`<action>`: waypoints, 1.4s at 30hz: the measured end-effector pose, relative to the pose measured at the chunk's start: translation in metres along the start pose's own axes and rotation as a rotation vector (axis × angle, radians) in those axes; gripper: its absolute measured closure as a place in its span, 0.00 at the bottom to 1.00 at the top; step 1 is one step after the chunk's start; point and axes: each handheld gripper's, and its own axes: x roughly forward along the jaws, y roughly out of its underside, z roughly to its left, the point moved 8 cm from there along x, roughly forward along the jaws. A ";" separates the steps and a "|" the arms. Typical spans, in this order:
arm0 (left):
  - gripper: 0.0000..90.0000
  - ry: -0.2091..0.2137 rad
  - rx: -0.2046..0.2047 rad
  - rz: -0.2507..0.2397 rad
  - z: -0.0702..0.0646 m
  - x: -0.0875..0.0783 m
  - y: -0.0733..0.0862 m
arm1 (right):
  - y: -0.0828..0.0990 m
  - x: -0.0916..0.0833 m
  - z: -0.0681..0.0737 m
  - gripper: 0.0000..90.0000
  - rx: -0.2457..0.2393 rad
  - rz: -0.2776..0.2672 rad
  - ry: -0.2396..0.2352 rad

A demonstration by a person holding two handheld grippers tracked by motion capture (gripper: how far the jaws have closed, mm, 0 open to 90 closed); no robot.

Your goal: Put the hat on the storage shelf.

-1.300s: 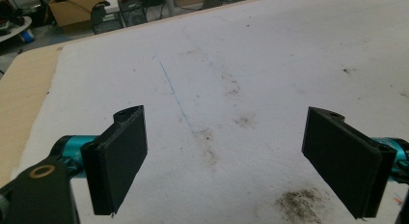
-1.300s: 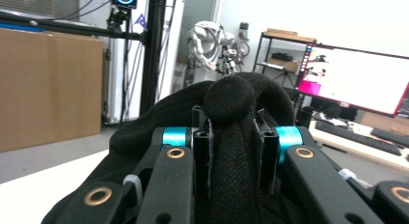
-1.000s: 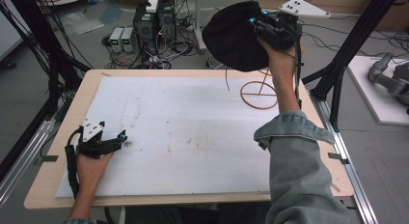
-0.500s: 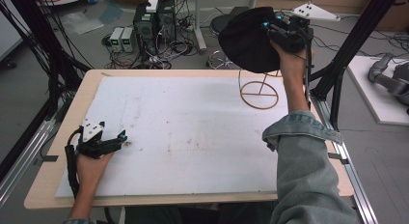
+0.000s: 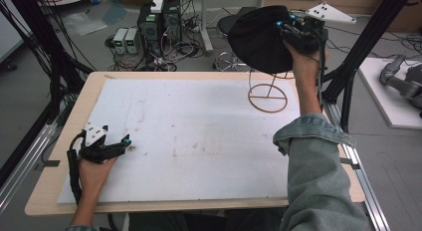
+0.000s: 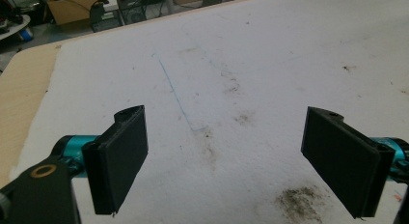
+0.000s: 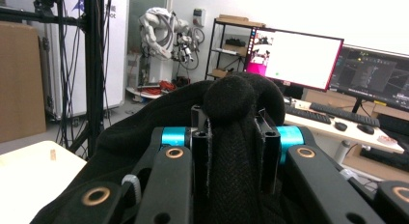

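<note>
- Shifted right and a little farther since the earlier frames: right gripper [image 5: 291,29] and the hat [image 5: 261,39] clamped in it, now high over the table's far right corner, above the stand [image 5: 267,96].
- Unmoved: left gripper [image 5: 117,143], resting on the white mat [image 5: 199,141] at near left.
- Right jaws pressed together on a fold of the hat's black knit, seen pinched between the pads [image 7: 200,161] in the right gripper view [image 7: 231,151]; rest of the hat hanging off toward the left.
- Left jaws wide apart with nothing between them, bare stained mat showing in the gap [image 6: 226,156].
- Stand: a thin wire ring flat on the mat at far right, with an upright rod rising toward the hat; top of the rod hidden behind the hat, so contact cannot be told.
- Step in hand, by the look of it: carrying the hat to the stand, not yet settled on it.
- Next move likely calls for lining the hat's opening over the rod's top, lowering straight down, and parting the jaws only once the hat's weight sits on the stand.
- Risk: light wire stand tipping or sliding if the hat drags sideways; free left gripper well apart from it, so no steadying at hand.
</note>
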 end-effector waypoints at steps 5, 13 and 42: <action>0.19 0.004 0.002 0.005 0.000 0.001 0.001 | -0.005 -0.001 -0.003 0.84 -0.020 -0.008 0.000; 0.19 0.005 0.002 0.005 -0.001 0.000 0.001 | -0.007 -0.010 -0.020 0.84 -0.022 -0.011 0.048; 0.19 0.007 0.001 0.008 0.000 0.000 0.001 | 0.069 0.008 -0.052 0.80 0.038 0.278 0.161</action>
